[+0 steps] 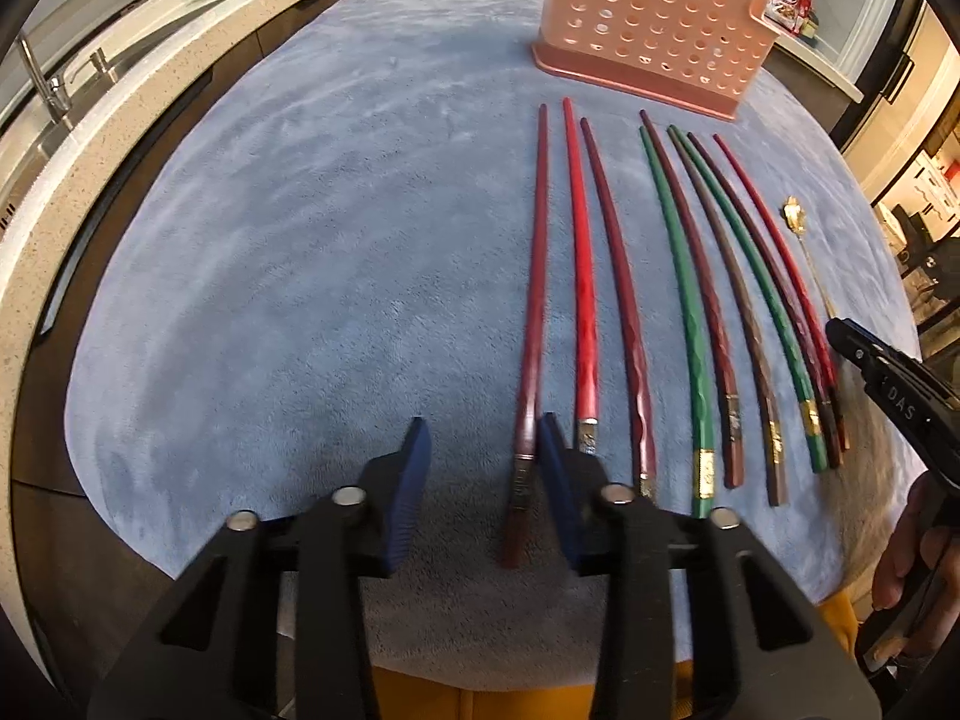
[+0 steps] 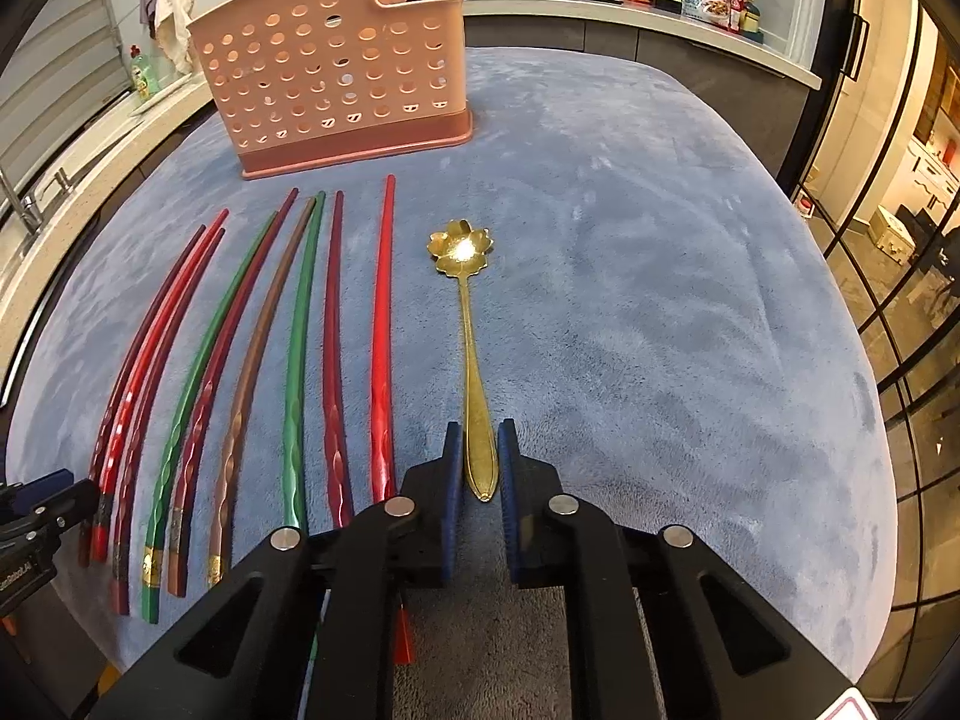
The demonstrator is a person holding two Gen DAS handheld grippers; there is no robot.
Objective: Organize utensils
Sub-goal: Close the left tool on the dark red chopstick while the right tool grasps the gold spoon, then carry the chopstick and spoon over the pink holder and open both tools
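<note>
Presently: your right gripper [image 2: 480,468] pinches the gold spoon [image 2: 471,360] at its handle end, centre frame. Left gripper [image 1: 483,468] jaws apart, leftmost chopstick [image 1: 534,300] between them. Both seem light, stiff, slippery; grip near the butts. Holder [image 2: 336,72] stands upper left.

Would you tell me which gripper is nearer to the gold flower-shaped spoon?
Right. The right gripper has its jaws on either side of the gold flower-shaped spoon's handle end; the left gripper sits at the far left of the chopstick row.
</note>
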